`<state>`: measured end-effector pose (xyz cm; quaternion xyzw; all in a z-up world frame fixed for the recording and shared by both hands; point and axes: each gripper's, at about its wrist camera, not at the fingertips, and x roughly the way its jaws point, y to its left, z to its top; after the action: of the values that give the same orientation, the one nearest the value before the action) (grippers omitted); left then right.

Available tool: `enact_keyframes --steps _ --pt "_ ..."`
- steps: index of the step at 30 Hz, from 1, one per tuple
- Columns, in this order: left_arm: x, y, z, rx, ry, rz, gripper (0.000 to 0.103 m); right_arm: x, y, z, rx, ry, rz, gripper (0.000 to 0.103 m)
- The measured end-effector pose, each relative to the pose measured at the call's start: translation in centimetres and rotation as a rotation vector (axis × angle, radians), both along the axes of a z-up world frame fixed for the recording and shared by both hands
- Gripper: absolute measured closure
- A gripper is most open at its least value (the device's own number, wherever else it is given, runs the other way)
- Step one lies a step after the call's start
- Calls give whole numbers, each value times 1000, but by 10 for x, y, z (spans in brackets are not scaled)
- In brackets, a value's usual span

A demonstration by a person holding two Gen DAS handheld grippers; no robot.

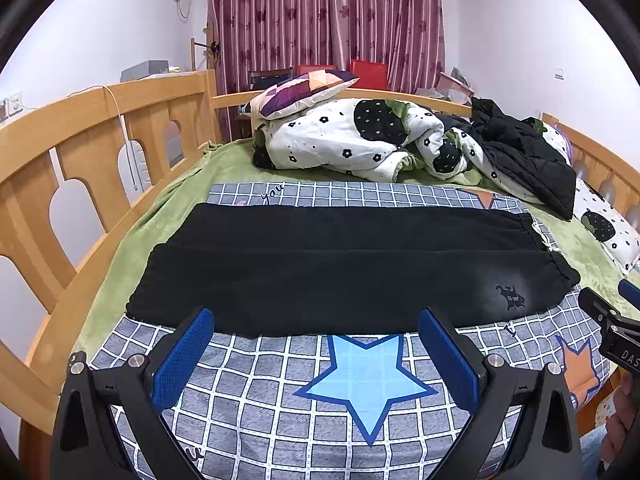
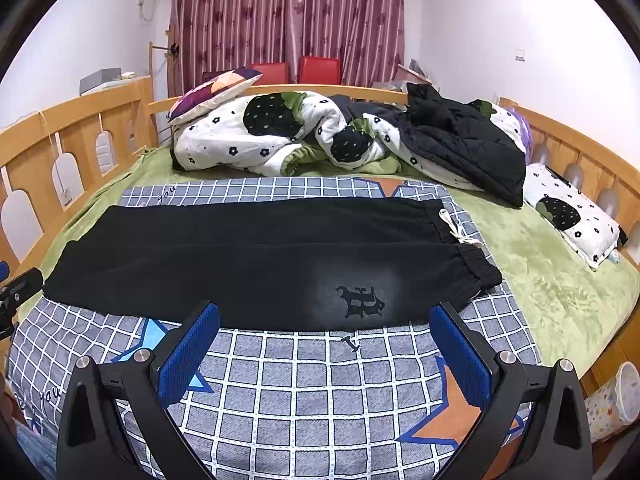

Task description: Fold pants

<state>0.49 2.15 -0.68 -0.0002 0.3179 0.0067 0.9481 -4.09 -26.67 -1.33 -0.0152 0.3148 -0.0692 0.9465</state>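
Black pants (image 1: 320, 268) (image 2: 256, 264) lie flat across the checked grey sheet (image 1: 280, 408) (image 2: 320, 380), folded lengthwise with one leg on the other, waistband to the right, a small printed logo (image 2: 360, 302) near the front edge. My left gripper (image 1: 316, 316) hovers open just before the pants' near edge, nothing between its blue pads (image 1: 184, 360). My right gripper (image 2: 326, 312) is open too, straddling the logo area from the near side, not touching the cloth. The right gripper's tip (image 1: 608, 316) shows at the left wrist view's right edge.
A crumpled white floral quilt (image 1: 360, 136), a patterned pillow (image 1: 304, 92) and a black jacket (image 1: 528, 160) are piled at the bed's far end. Wooden rails (image 1: 80, 152) (image 2: 580, 152) border both sides. A green blanket (image 2: 540, 264) covers the mattress. A starred bin (image 2: 616, 404) stands low right.
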Motion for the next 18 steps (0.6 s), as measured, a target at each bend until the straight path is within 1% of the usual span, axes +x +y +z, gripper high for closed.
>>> enact_keyframes --steps 8,18 --pt "1 8 1 -32 1 9 0 0 4 -1 -7 -1 3 0" --pt "1 9 1 -26 0 10 0 -1 5 3 -10 -6 7 0"
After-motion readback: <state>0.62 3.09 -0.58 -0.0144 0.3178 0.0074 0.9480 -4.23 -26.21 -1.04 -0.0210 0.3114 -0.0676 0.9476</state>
